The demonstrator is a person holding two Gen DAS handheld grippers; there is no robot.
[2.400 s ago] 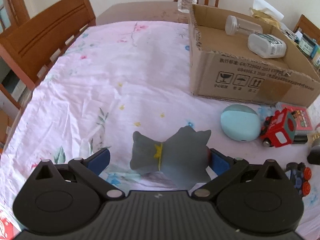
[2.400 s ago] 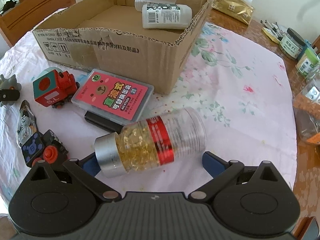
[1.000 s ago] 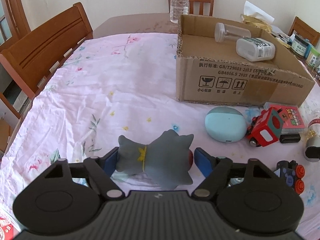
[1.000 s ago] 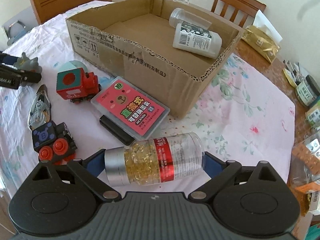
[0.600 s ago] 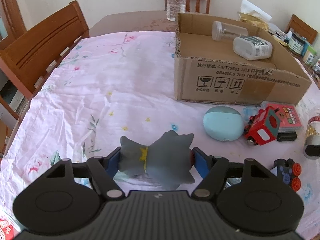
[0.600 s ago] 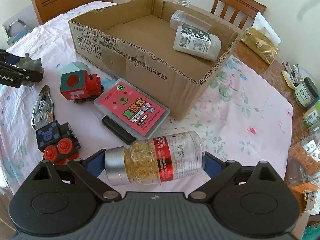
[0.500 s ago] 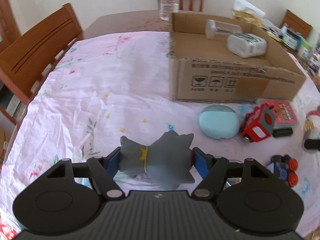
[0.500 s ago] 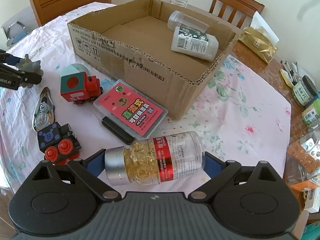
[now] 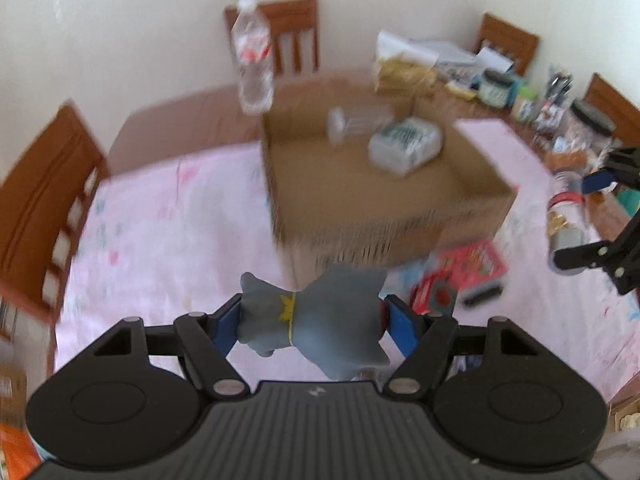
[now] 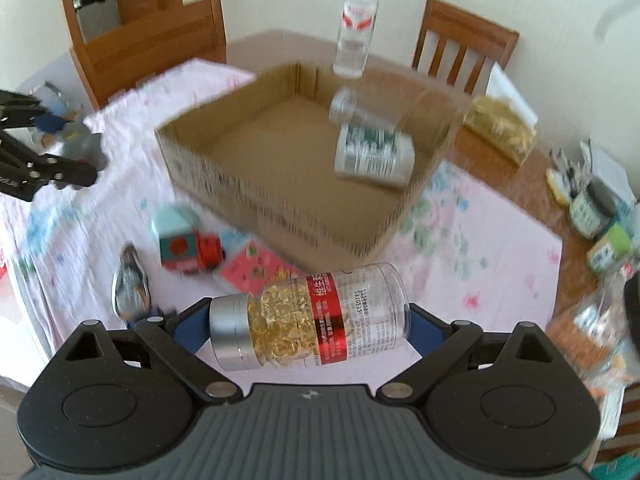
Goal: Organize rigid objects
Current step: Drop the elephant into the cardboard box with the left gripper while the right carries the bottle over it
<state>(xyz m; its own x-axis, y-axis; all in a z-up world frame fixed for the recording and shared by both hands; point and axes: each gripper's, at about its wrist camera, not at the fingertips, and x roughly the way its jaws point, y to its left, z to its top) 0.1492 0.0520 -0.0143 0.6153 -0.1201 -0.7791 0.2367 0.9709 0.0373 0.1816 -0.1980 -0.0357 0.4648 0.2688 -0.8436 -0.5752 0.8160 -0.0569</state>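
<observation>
We hold a grey rubbery toy figure with a yellow collar (image 9: 312, 320) clenched crosswise in our left tool (image 9: 313, 322), and a clear capsule bottle with a silver cap (image 10: 308, 322) gripped end to end in our right tool (image 10: 310, 326). Both are off the tabletop. The open brown cardboard box (image 10: 256, 196) lies ahead and below, its long side facing the right tool, which looks nearer.

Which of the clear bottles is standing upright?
The water bottle with the red label, behind the cardboard box. The two bottles in the box and the held capsule bottle lie sideways.
</observation>
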